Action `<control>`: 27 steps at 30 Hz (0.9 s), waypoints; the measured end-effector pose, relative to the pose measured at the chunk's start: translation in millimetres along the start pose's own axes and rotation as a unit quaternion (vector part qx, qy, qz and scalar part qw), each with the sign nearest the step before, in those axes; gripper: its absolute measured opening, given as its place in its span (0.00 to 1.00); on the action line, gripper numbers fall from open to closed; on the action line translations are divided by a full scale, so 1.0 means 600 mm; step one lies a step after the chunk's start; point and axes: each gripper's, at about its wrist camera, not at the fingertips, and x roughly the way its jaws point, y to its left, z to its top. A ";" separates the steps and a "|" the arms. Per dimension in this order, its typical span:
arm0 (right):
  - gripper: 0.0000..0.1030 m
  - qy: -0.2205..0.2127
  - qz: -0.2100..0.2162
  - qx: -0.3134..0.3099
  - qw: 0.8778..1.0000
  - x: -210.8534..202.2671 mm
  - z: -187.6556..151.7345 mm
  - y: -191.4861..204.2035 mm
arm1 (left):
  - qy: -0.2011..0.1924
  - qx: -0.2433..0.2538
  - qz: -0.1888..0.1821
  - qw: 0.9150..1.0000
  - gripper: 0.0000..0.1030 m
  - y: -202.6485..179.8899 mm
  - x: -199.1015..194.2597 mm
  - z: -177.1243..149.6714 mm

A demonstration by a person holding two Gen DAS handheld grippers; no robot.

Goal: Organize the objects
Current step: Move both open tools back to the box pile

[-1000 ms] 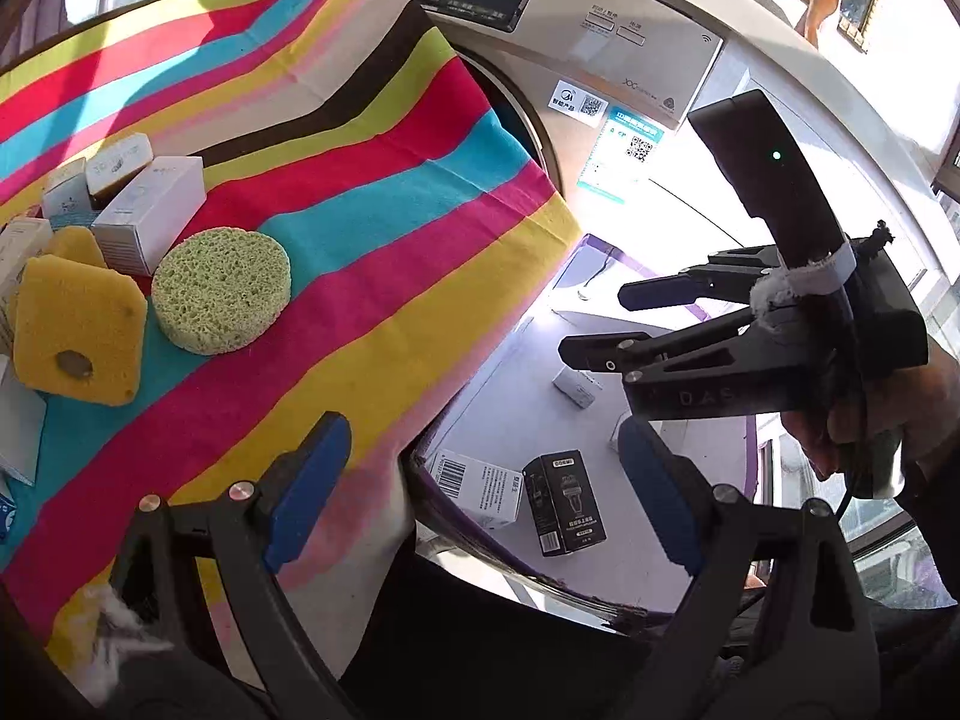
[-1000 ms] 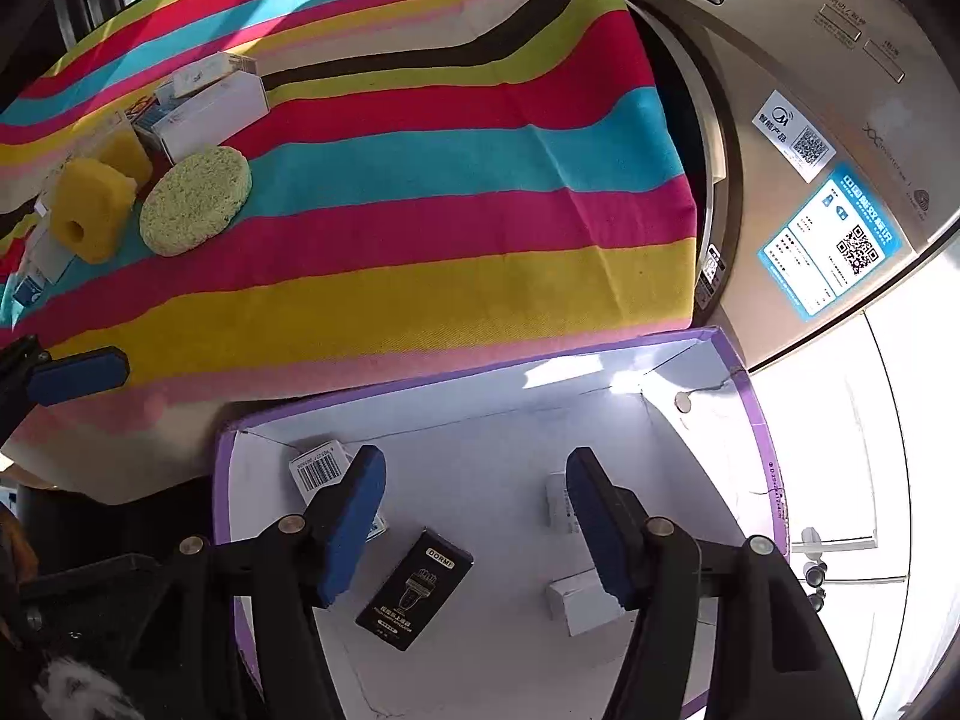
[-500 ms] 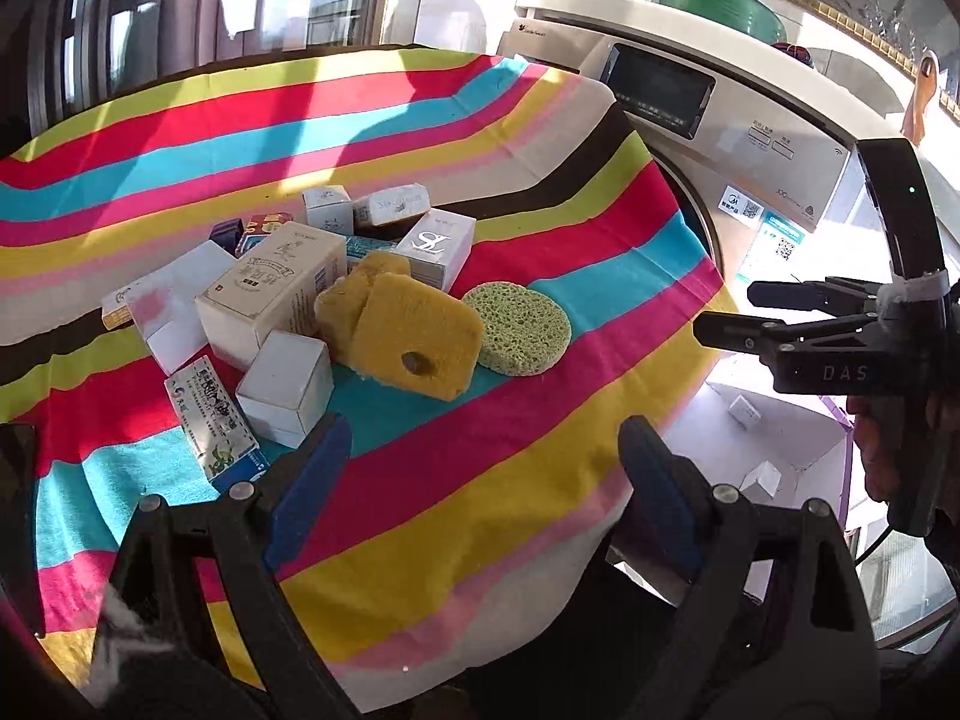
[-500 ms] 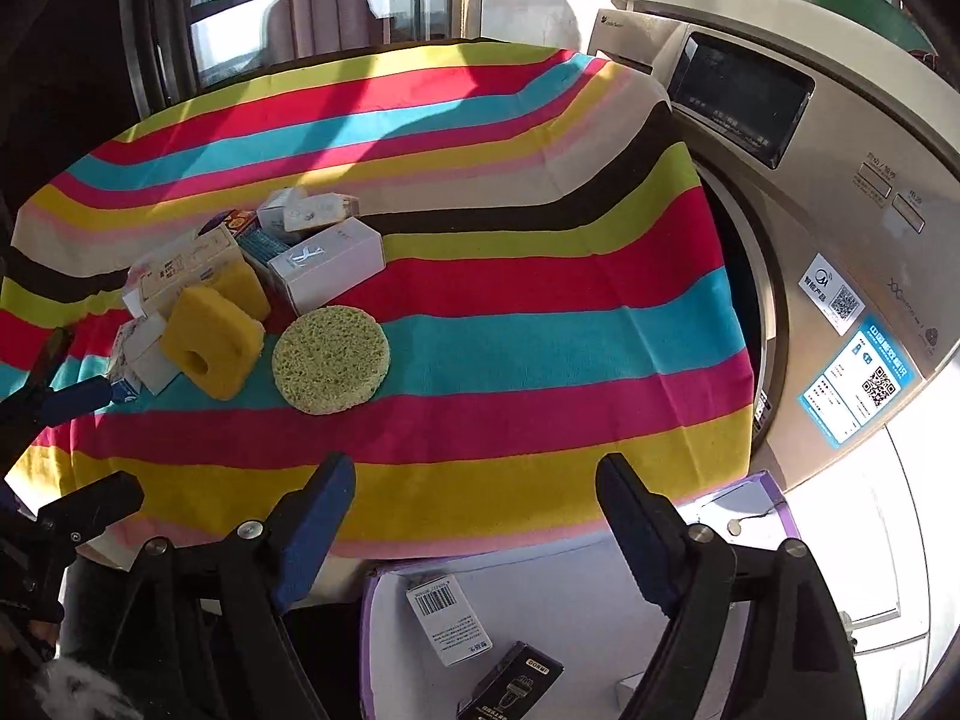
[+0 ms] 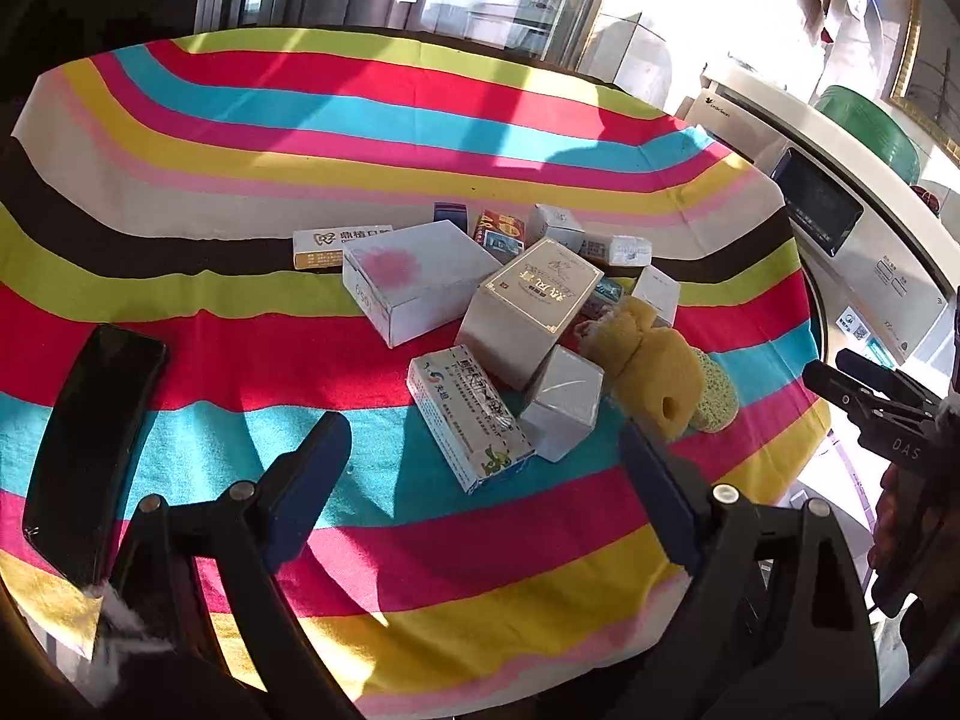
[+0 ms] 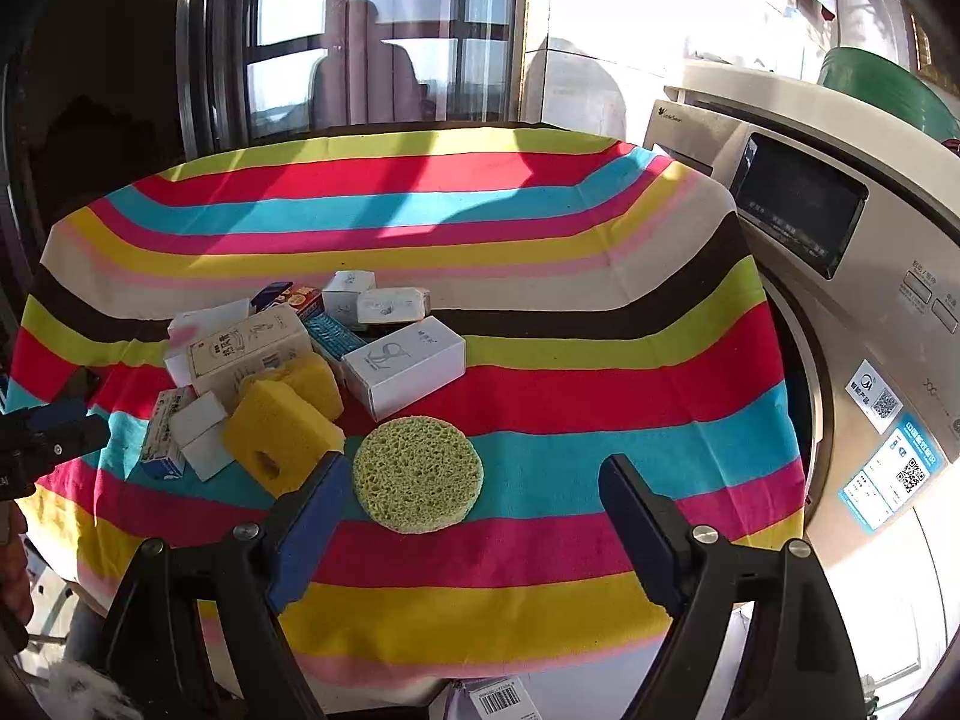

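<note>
A pile of small cartons lies on the striped tablecloth (image 5: 240, 180). It includes a blue-and-white box (image 5: 468, 414), a gold-lettered box (image 5: 534, 306) and a wide white box (image 5: 414, 276). Beside them sit a yellow sponge (image 6: 279, 438) and a round green sponge (image 6: 418, 474). My left gripper (image 5: 483, 429) hangs open above the near side of the pile, holding nothing. My right gripper (image 6: 474, 465) is open over the green sponge, with nothing between its fingers. Each gripper shows at the edge of the other's view.
A black phone (image 5: 96, 444) lies on the cloth at the left. A washing machine (image 6: 840, 240) stands against the table's right side. Below the table's near edge a barcoded carton (image 6: 498, 696) shows. A window is behind the table.
Both views have swung from the white bin beside the table up onto the tabletop. The right jaws have spread wider. The left gripper has rolled and shifted left toward the pile.
</note>
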 end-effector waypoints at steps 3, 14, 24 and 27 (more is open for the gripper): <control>0.83 0.021 0.023 0.010 0.999 0.029 0.019 0.003 | 0.003 -0.016 0.005 1.000 0.90 0.017 0.003 0.002; 0.83 0.068 0.057 -0.027 0.996 0.178 0.148 0.042 | 0.008 -0.041 0.018 0.999 0.90 0.045 0.000 0.004; 0.83 0.108 0.059 -0.073 0.990 0.280 0.195 0.088 | -0.001 -0.071 0.043 0.997 0.90 0.094 -0.009 0.030; 0.83 0.119 0.059 -0.079 0.988 0.302 0.197 0.093 | -0.006 -0.079 0.045 0.996 0.91 0.103 -0.004 0.050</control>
